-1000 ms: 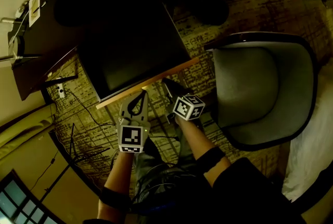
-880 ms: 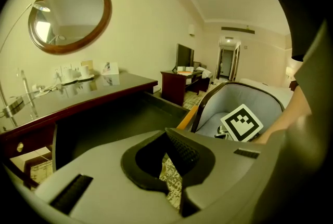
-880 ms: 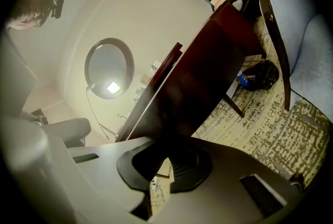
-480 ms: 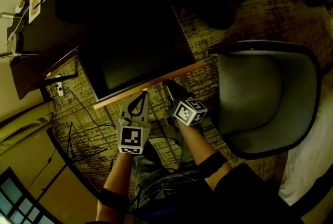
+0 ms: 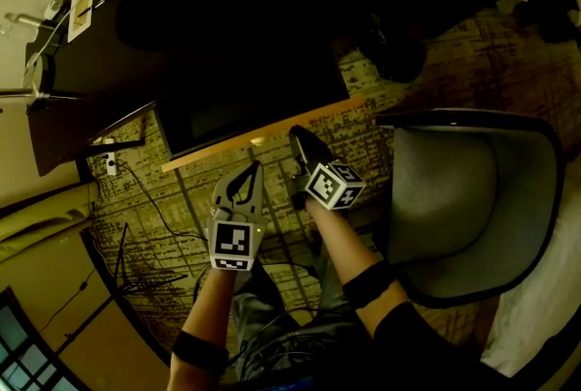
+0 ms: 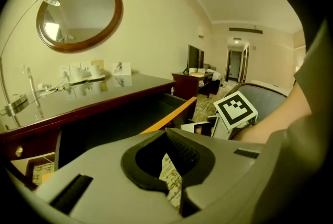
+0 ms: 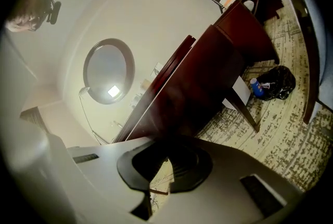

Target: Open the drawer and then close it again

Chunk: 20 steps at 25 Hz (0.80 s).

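the drawer (image 5: 263,134) stands pulled out of the desk (image 5: 82,81), so closing looks in hand. the right gripper (image 5: 299,139), jaws together and empty, meets its front edge and should push it in. the left gripper (image 5: 249,175) is closed and idle.

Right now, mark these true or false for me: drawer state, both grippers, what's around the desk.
1. The drawer is open. True.
2. The right gripper has its jaws wide apart. False: they are shut, with nothing between them.
3. A chair stands at the person's right. True.
4. The left gripper grips the drawer front. False: its jaws are together on nothing.
5. A round mirror hangs on the wall above the desk. True.
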Tool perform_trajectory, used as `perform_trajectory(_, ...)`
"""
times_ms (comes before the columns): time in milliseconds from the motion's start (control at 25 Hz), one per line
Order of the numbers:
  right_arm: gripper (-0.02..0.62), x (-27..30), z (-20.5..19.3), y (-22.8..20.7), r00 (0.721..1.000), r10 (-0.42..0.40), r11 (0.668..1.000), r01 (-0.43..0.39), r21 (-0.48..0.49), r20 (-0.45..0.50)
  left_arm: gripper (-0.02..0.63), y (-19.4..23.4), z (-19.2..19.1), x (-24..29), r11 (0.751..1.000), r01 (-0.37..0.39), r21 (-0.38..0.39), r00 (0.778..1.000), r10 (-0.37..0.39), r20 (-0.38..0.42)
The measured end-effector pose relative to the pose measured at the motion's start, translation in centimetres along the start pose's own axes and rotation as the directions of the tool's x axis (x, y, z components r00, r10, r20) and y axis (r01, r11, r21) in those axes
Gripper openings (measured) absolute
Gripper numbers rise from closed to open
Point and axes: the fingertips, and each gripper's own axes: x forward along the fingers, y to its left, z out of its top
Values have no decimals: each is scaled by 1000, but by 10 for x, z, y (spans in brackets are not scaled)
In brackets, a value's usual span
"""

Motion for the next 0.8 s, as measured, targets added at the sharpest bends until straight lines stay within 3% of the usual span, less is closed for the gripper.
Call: perform_trajectory(800, -3, 140, 67, 4, 998, -58, 995, 61, -83, 40, -6, 98, 35, 26, 993, -117, -33, 990, 119, 72)
